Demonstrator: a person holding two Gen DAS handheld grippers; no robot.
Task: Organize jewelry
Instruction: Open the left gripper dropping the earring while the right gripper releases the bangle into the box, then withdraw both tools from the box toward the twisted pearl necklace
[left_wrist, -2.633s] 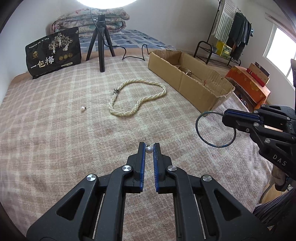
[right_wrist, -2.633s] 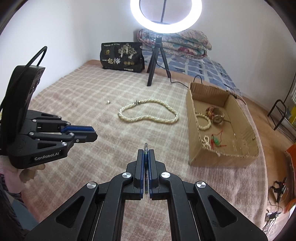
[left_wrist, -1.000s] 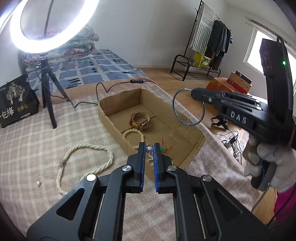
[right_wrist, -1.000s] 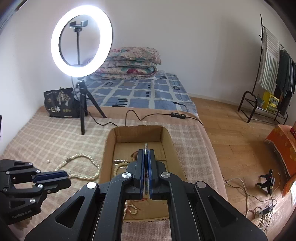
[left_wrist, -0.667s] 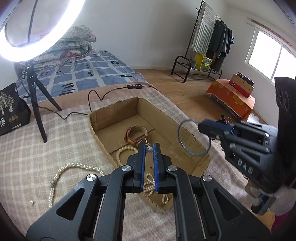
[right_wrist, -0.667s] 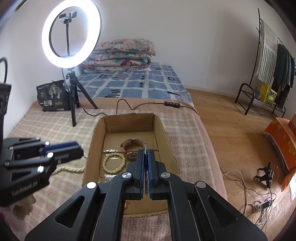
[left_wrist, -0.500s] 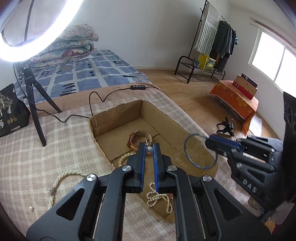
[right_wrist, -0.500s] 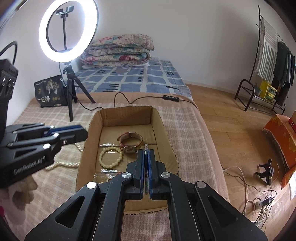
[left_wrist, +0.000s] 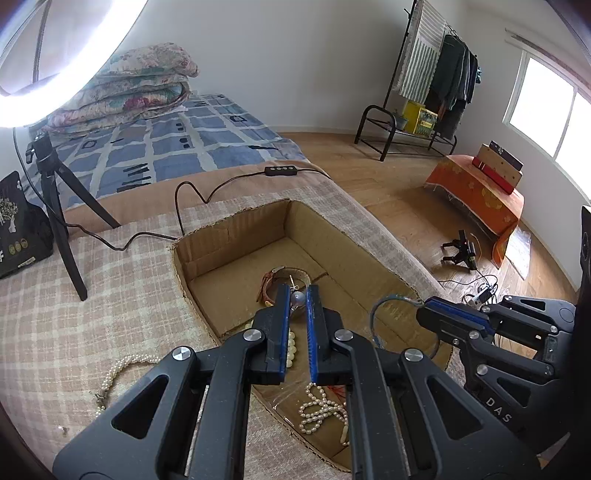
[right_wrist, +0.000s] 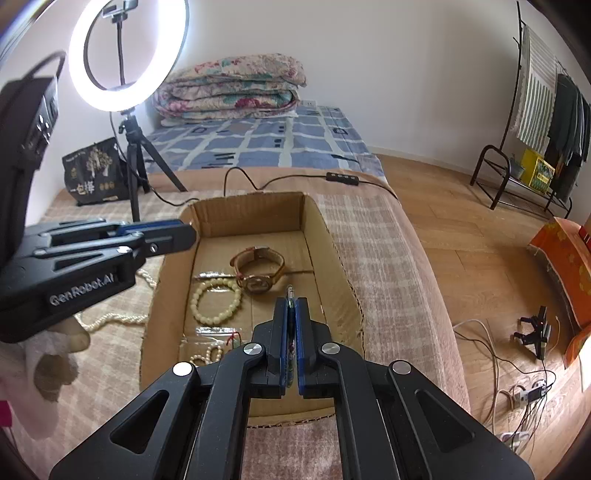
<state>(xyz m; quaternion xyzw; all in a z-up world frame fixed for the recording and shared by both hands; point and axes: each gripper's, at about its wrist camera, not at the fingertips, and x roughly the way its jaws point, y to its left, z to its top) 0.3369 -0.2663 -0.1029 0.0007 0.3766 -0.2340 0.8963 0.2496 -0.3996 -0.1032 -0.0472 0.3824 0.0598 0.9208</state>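
Observation:
My left gripper (left_wrist: 297, 297) is shut on a small pearl earring (left_wrist: 297, 298) and holds it above the open cardboard box (left_wrist: 236, 240). My right gripper (right_wrist: 290, 304) is shut on a thin blue bangle (left_wrist: 376, 317), seen edge-on between its fingers (right_wrist: 289, 295), low over the box (right_wrist: 325, 236). The box holds a brown watch (right_wrist: 258, 273), a cream bead bracelet (right_wrist: 214, 301) and pearl strands (left_wrist: 321, 408). The right gripper also shows in the left wrist view (left_wrist: 428, 314); the left one shows in the right wrist view (right_wrist: 188, 232).
A pearl necklace (left_wrist: 118, 369) and a tiny earring (left_wrist: 63, 430) lie on the checked bedspread left of the box. A ring light on a tripod (right_wrist: 127, 122), its cable (left_wrist: 192, 192) and a black bag (right_wrist: 94, 173) stand behind. The bed edge drops to wooden floor on the right.
Both grippers have carried their pieces from the bedspread to over the box. In the last half second both have sunk lower toward the box interior.

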